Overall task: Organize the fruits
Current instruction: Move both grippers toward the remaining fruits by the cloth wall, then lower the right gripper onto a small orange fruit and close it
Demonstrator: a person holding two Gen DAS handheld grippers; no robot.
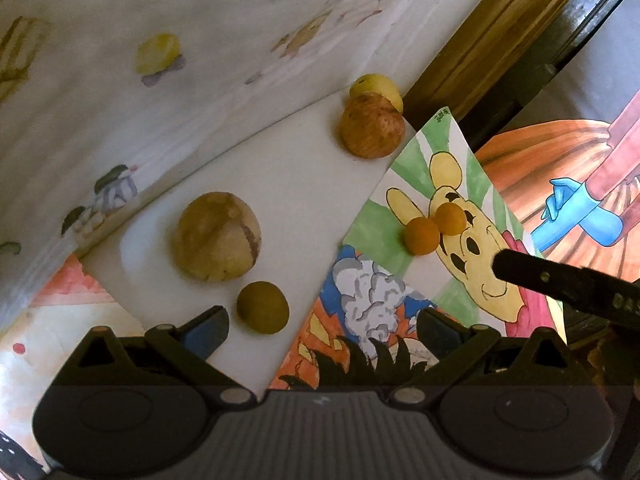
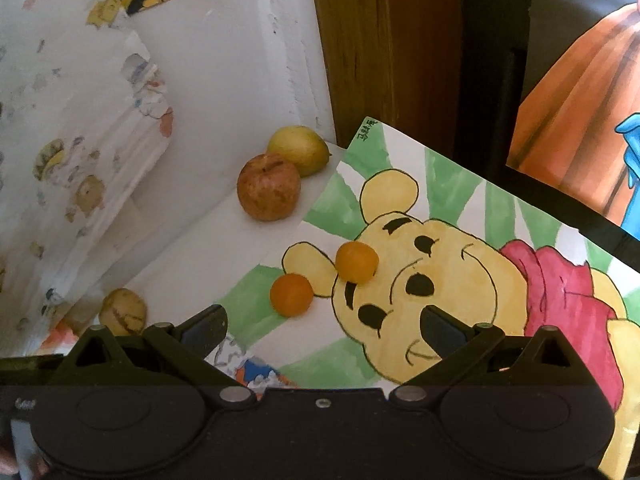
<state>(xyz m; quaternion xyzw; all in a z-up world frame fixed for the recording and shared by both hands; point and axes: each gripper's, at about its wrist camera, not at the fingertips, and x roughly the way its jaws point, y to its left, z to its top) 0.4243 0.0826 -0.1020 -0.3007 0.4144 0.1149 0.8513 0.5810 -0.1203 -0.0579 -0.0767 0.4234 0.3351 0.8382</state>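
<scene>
Fruit lies scattered: two small oranges point(image 2: 292, 294) touching on the bear drawing point(image 2: 460, 280), an apple point(image 2: 268, 187) against a pear point(image 2: 299, 149) behind, both tools, left tool point(image 1: 322, 326) and right tool point(image 2: 324, 326), spread and empty.

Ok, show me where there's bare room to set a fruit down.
The white board is bare between the big tan fruit and the reddish apple. The bear drawing is free right of the two small orange fruits. It is crowded in the far corner, where the apple touches the yellow fruit.

Left gripper point(image 1: 322, 326) and right gripper point(image 2: 322, 326) both hover with jaws spread wide (nothing held)
</scene>
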